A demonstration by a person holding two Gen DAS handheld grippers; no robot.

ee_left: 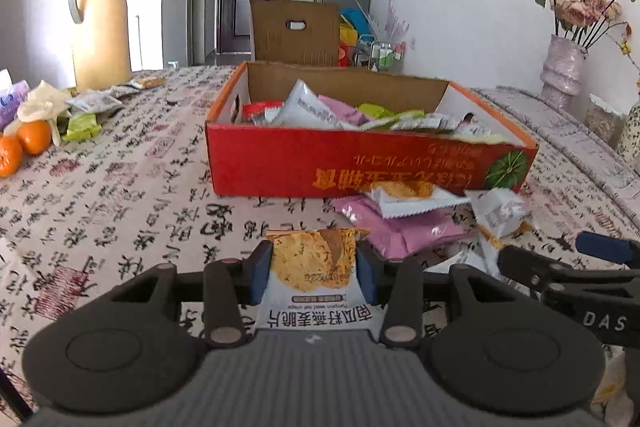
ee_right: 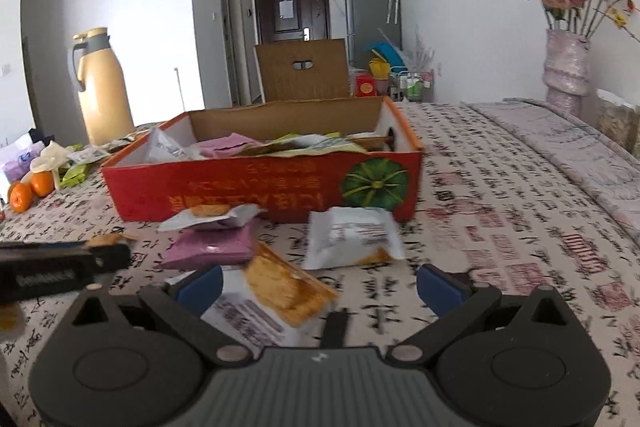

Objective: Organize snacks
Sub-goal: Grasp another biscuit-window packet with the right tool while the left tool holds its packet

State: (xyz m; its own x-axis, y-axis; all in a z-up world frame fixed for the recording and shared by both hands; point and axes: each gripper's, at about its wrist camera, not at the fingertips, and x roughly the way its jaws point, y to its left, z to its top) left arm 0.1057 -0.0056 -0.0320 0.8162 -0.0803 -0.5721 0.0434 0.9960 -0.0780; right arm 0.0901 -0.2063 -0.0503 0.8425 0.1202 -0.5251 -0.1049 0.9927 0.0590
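My left gripper (ee_left: 315, 273) is shut on a white snack packet (ee_left: 316, 267) printed with a golden crisp, held just above the tablecloth. Ahead stands a red cardboard box (ee_left: 360, 167) holding several snack packets. Against its front wall lie a pink packet (ee_left: 404, 227) and white packets (ee_left: 500, 211). In the right wrist view my right gripper (ee_right: 318, 285) is open, its blue pads wide apart above a crisp packet (ee_right: 280, 291) that lies between them untouched. A white packet (ee_right: 352, 237), a pink packet (ee_right: 212, 245) and the red box (ee_right: 280, 191) lie beyond.
A yellow thermos jug (ee_left: 100, 23), oranges (ee_left: 34, 137) and more packets (ee_left: 84, 127) sit at the left of the table. A vase of dried flowers (ee_right: 568, 63) stands at the far right. The box's open flap (ee_left: 296, 33) rises behind it. The left gripper's arm (ee_right: 52, 267) crosses the right view.
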